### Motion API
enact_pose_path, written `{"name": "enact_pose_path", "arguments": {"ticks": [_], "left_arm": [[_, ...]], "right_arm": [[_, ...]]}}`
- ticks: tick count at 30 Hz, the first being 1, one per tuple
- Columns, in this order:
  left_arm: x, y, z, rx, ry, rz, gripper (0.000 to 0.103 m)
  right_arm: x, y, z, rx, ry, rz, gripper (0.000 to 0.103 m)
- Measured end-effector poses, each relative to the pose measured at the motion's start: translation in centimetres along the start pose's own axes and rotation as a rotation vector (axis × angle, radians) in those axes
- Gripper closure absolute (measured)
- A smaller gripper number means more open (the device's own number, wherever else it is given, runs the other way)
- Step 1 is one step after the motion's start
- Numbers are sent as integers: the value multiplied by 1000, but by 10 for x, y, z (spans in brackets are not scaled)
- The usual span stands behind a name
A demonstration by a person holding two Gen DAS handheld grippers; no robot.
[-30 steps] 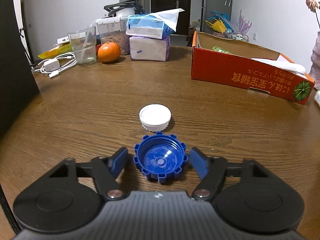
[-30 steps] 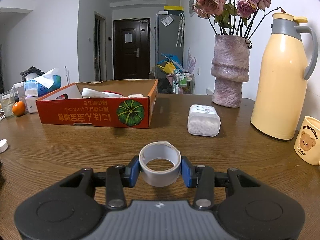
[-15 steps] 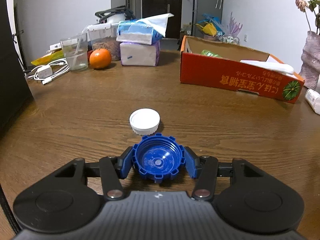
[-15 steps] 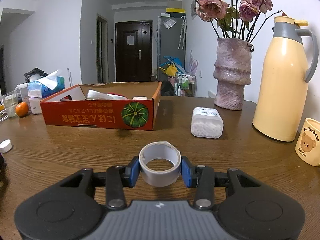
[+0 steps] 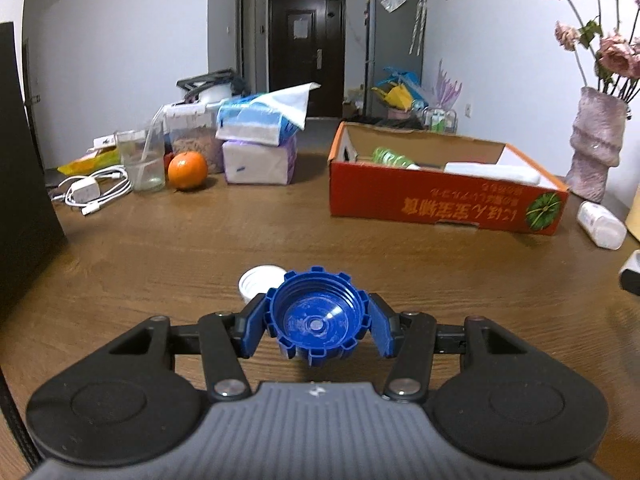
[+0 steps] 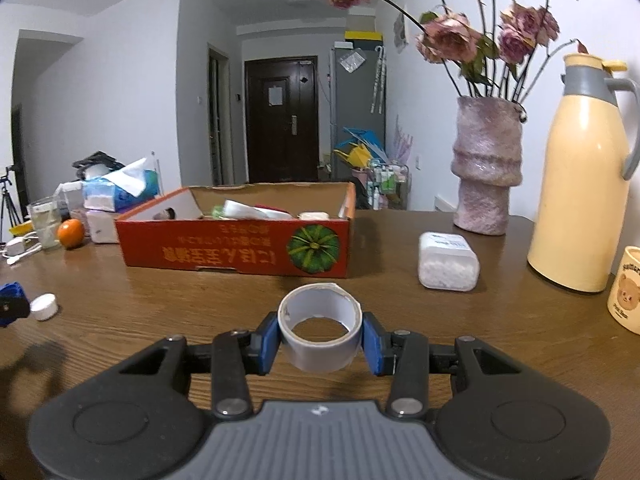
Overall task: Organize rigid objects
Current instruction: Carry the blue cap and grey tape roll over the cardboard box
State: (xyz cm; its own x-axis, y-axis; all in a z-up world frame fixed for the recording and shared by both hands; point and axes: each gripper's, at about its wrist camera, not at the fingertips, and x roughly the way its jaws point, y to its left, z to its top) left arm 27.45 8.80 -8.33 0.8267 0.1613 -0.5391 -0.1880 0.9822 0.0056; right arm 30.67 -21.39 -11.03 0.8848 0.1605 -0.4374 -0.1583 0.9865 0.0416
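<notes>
blue cap [image 5: 318, 322] open-side up; grey tape roll [image 6: 320, 327] likewise

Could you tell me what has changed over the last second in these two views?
The left gripper closed on the blue cap and lifted it, now partly hiding the white cap. The right gripper still holds the tape roll, raised slightly. The cardboard box stayed put.
</notes>
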Motion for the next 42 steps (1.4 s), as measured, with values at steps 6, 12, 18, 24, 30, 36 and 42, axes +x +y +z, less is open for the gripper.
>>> {"name": "enact_pose_path", "arguments": {"ticks": [6,12,18,24,30,36,42], "left_arm": [[-5,-6,9,-10,-19,-18,49],[-7,-10,22,-16,-42,-27,49],[-6,-15,32,-11,-57,-36,49],[-1,-21,46,-13,-80,-39,49],[7,-23,56,-26,-95,-36,49],[17,-23,66,-49,-104,-31,49],[27,-21,74,-65,-110,-19,49]], "right_arm": [[-6,21,6,-6,-17,39,61],[-5,37,12,-15,-25,66,61],[-3,50,21,-26,-38,85,61],[1,59,31,-33,-51,99,61],[8,68,42,-38,-72,111,61],[18,76,52,-50,-82,117,61],[28,79,59,-49,-84,120,61]]}}
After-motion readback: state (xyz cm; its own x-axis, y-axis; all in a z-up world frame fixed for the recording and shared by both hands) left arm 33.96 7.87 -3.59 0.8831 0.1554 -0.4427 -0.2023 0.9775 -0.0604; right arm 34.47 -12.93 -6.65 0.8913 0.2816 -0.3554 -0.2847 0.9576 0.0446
